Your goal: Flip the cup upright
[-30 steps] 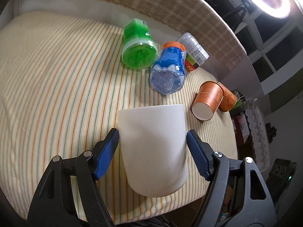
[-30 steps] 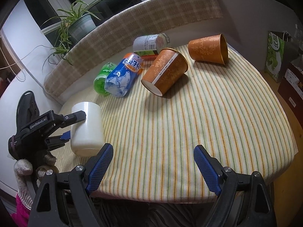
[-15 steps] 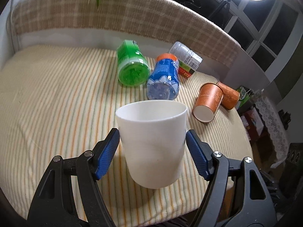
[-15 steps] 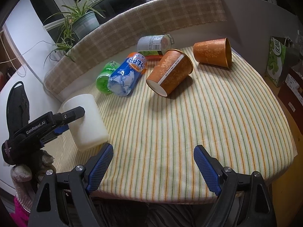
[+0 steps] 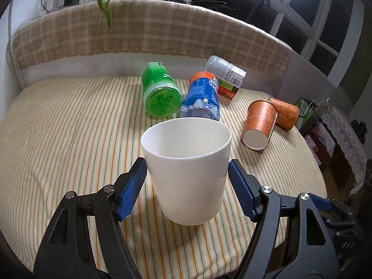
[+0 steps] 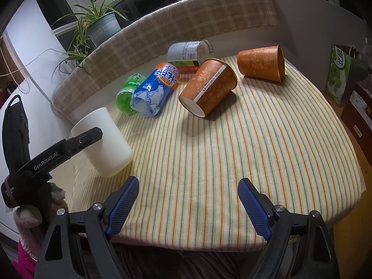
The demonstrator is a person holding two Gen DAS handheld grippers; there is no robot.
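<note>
The left gripper [image 5: 187,181] sits low centre in the left wrist view w/ its jaws pinching the white cup [image 5: 186,169] at mid-wall, one blue pad each side, and the cup is mouth-up, centre frame, just over the near part of the striped worktop [image 5: 69,139]. Main risk from here, as a judgement: in the right wrist view the cup [image 6: 102,144] leans, base toward frame centre and rim toward the left edge, so if the jaws let go before the base is flat on the cloth it could tip or roll; whether the base touches the cloth yet can't be told. The wall is smooth and tapers to the base, so a light pinch may let it slide down thru the pads. The cloth looks soft, so a tilted set-down prob. won't self-correct. The cup itself is plain matt white, no handle, thin rim, empty as far as the inside shows. The right gripper [image 6: 188,200] is at the bottom of its own view, jaws spread w/ nothing btwn them, over bare stripes. Farther up, well apart from the cup: a green bottle [image 5: 160,93] and a blue bottle [image 5: 202,95] lying down, then two orange cups [image 5: 260,125] on their sides at mid right.
</note>
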